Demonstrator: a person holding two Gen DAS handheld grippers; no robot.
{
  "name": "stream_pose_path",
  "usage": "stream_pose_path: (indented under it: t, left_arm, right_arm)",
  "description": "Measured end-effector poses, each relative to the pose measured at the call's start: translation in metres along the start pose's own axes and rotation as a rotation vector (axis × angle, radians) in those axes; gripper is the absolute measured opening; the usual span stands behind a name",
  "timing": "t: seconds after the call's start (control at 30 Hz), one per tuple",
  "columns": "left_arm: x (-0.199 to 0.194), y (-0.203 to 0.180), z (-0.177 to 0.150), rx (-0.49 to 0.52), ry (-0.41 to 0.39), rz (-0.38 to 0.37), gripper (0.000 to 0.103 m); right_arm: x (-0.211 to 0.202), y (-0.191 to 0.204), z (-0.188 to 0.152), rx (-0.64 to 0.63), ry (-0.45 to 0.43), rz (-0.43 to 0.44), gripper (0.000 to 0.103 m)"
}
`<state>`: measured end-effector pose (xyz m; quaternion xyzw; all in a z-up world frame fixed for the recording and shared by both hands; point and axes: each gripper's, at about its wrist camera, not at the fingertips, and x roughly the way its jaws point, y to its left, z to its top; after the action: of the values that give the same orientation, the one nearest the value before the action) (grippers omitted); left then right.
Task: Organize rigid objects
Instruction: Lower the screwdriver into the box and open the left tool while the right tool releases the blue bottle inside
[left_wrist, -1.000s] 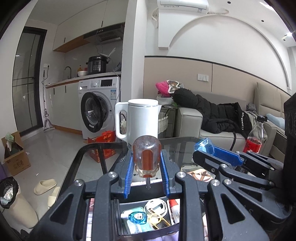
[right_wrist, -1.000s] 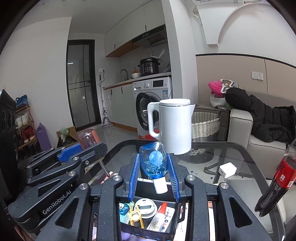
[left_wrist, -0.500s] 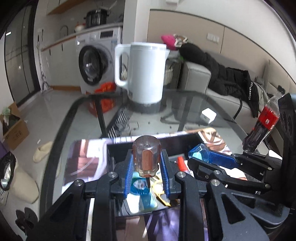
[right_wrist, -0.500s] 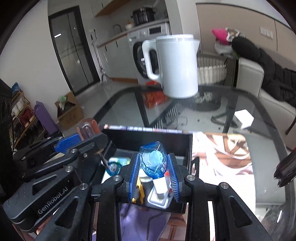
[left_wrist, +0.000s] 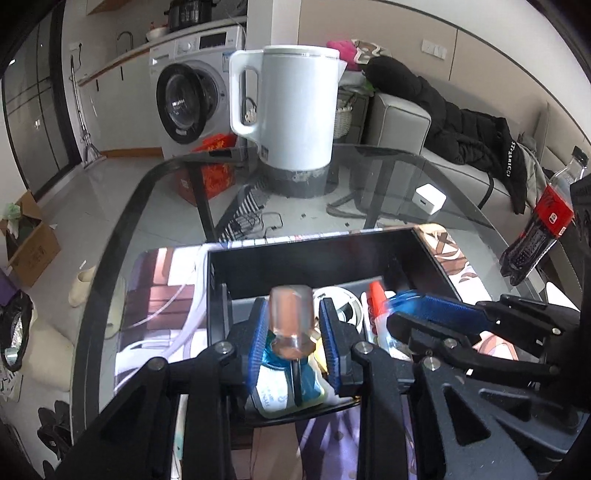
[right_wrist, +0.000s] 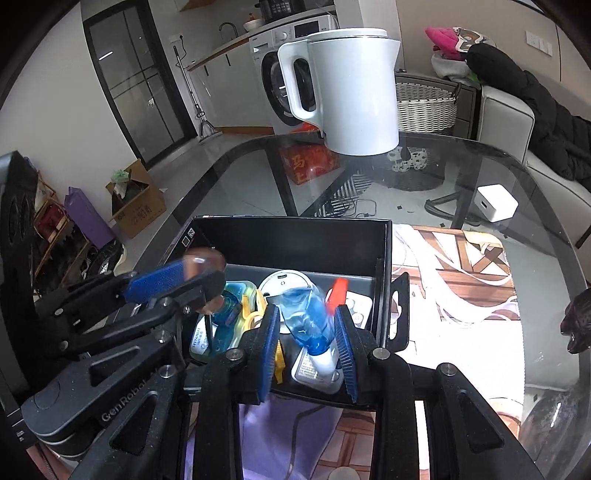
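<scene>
A black storage box (left_wrist: 303, 254) (right_wrist: 291, 236) stands on the glass table and holds several small items. My left gripper (left_wrist: 291, 328) is over the box's near left part. The clear amber-handled screwdriver (left_wrist: 291, 317) sits blurred between its jaws, which stand a little wider than the handle, shaft pointing down. It also shows in the right wrist view (right_wrist: 203, 264). My right gripper (right_wrist: 306, 332) is over the box's near middle. The blue and white spray bottle (right_wrist: 308, 325) sits blurred between its jaws, head up. A red-capped glue tube (right_wrist: 338, 290) lies in the box.
A white electric kettle (left_wrist: 291, 107) (right_wrist: 351, 88) stands at the table's far side. A white charger block (left_wrist: 428, 199) (right_wrist: 496, 203) lies on the glass to the right. A red-labelled dark drink bottle (left_wrist: 535, 229) stands at the right edge. A patterned mat (right_wrist: 461, 280) lies under the box.
Both grippers have tilted down and dropped over the box. The left jaws have widened around the screwdriver, and the bottle now sits lower and blurred between the right jaws.
</scene>
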<state>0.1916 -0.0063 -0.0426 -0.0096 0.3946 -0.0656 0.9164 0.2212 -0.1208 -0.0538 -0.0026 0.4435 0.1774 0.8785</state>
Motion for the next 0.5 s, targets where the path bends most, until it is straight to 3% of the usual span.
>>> stream_pose_path:
  t: [0.13,0.23,0.3,0.43,0.5]
  left_arm:
    - [-0.01,0.005,-0.002,-0.007,-0.055,0.026,0.05]
    - [-0.015,0.011,-0.004,-0.029,-0.067,0.009,0.054]
    - [-0.021,0.011,-0.006,-0.025,-0.08,0.021,0.056]
    - [-0.04,0.005,-0.013,-0.008,-0.141,0.089,0.077]
    - [-0.053,0.004,-0.018,-0.001,-0.182,0.105,0.078]
  right_arm:
    - [-0.009,0.0,-0.001,-0.009,-0.035,0.002,0.031]
    - [-0.019,0.0,-0.002,-0.015,-0.07,0.011,0.036]
    - [-0.026,0.0,-0.004,-0.021,-0.093,0.017,0.045]
    - [-0.045,0.004,-0.011,-0.072,-0.147,0.013,0.052]
    - [-0.056,0.006,-0.016,-0.097,-0.179,-0.006,0.069]
